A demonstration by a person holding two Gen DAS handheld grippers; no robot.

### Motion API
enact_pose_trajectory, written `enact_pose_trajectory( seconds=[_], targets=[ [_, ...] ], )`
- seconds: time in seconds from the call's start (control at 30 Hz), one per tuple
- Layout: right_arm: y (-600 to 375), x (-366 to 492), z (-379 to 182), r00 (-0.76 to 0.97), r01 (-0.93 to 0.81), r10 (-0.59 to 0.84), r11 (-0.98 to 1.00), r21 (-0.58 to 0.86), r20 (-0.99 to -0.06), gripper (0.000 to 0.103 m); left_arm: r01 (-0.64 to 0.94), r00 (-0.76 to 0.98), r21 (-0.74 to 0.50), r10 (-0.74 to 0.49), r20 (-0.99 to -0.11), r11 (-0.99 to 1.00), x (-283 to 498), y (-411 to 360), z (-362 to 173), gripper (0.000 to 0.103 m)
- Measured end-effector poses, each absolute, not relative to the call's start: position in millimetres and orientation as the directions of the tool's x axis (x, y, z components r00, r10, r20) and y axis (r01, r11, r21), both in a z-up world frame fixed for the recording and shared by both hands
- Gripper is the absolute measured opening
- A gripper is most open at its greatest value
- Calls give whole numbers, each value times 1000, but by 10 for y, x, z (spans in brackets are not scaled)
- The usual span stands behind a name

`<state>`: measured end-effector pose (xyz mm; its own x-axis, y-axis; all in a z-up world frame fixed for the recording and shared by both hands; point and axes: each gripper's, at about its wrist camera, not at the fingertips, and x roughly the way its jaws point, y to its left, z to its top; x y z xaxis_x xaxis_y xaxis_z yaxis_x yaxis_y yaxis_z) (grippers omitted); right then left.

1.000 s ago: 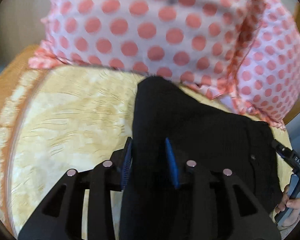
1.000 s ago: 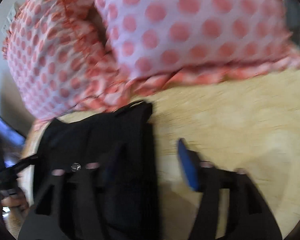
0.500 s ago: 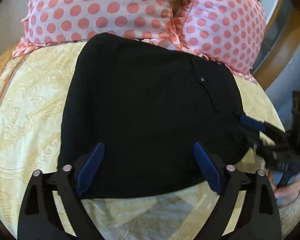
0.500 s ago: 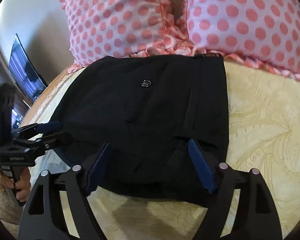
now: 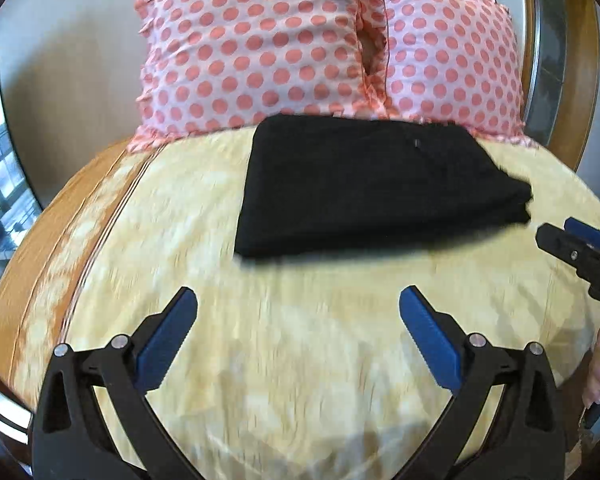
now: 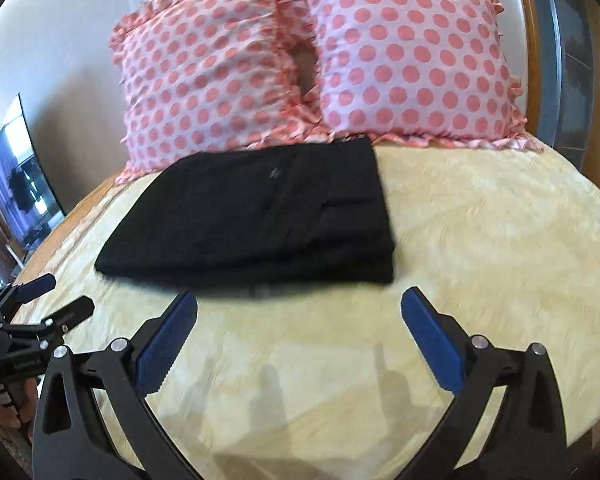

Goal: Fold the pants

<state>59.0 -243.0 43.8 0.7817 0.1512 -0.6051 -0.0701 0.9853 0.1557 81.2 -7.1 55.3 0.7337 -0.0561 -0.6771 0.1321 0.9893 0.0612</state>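
The black pants (image 5: 376, 188) lie folded into a compact rectangle on the yellow bedspread (image 5: 300, 360), against the pillows. They also show in the right wrist view (image 6: 256, 220). My left gripper (image 5: 298, 336) is open and empty, well back from the pants' near edge. My right gripper (image 6: 298, 336) is open and empty, just short of the pants' near edge. The right gripper also shows at the right edge of the left wrist view (image 5: 580, 248). The left gripper shows at the left edge of the right wrist view (image 6: 32, 320).
Two pink polka-dot pillows (image 6: 228, 72) (image 6: 412, 56) stand at the head of the bed behind the pants. An orange band of the bedspread (image 5: 32, 280) runs along the left. A dark screen (image 6: 20, 176) hangs on the left wall. A wooden frame (image 5: 580, 60) stands at the right.
One second ago my left gripper was shut on the pants; both grippers have opened, let go and pulled back toward the foot of the bed. The pants stay folded.
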Motion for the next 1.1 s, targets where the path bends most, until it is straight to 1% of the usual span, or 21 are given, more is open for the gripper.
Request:
enact_pose_trajectory(
  seconds=[0.17, 0.43, 0.47, 0.53, 0.67, 1.1],
  targets=[
    [-2156, 448, 295, 783, -75, 92, 996, 52, -615, 102, 114, 731, 67, -38, -682, 991, 620, -28, 401, 101],
    [-1983, 370, 121, 772, -62, 50, 998, 3, -634, 102, 79, 721, 37, -31, -692, 996, 549, 30, 249, 101],
    [-1979, 367, 96, 768, -59, 47, 998, 3, -639, 102, 75, 726, 25, -37, -686, 997, 535, 47, 239, 101],
    [-2004, 324, 77, 781, -45, 52, 999, 27, -623, 102, 76, 737, 26, -38, -675, 997, 515, 41, 227, 101],
    [-1980, 266, 43, 805, -17, 27, 1000, 23, -592, 102, 79, 745, 23, -44, -665, 997, 492, 48, 212, 101],
    [-1981, 265, 42, 808, -14, 24, 1000, 22, -589, 102, 80, 741, 21, -45, -670, 997, 508, 50, 226, 101]
  ],
)
